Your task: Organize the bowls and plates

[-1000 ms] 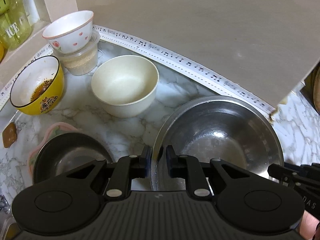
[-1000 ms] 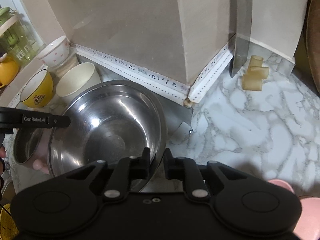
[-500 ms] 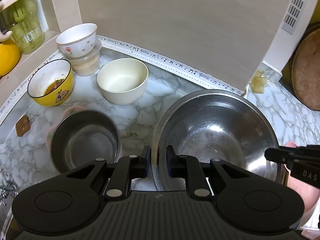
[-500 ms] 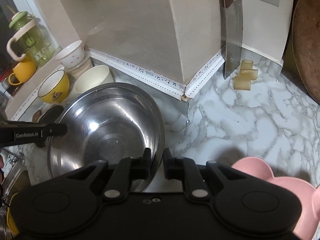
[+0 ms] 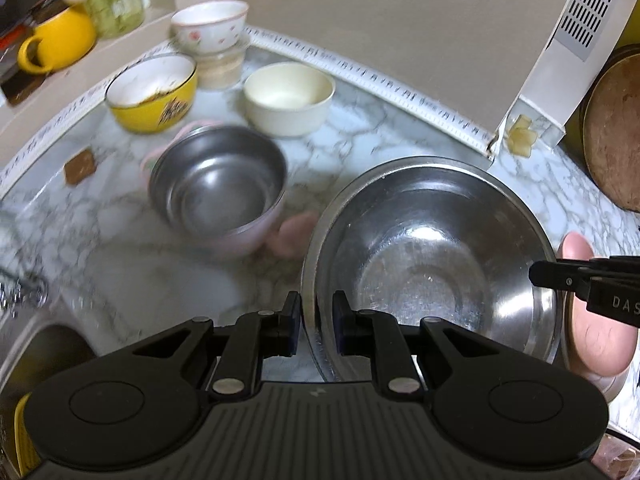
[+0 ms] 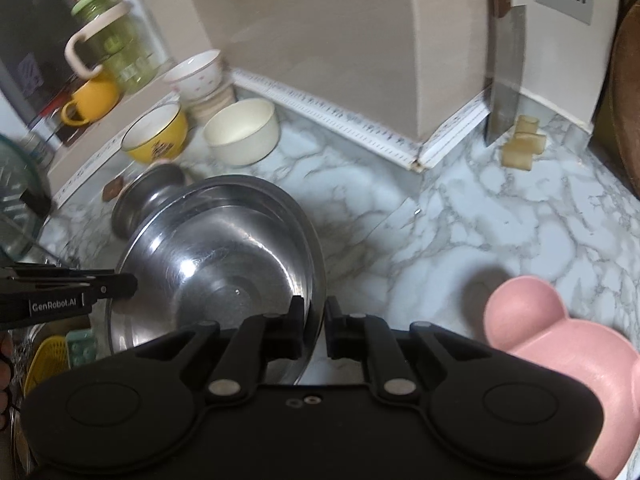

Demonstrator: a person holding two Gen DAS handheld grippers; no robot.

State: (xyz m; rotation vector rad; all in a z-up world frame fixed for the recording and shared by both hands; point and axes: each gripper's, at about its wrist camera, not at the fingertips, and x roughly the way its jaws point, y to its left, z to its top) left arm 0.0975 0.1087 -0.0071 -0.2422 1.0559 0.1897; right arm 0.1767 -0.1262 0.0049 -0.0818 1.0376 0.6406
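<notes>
We find both the left gripper and right gripper with jaws pinching the large steel bowl's thin rim; uneven lifting could let it slip onto the counter.

Marble counter: yellow bowl, cream bowl, pink dish.

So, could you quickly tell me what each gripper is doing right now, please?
Left gripper: shut on the large steel bowl, at its rim.
Right gripper: shut on the same bowl's opposite rim.
</notes>
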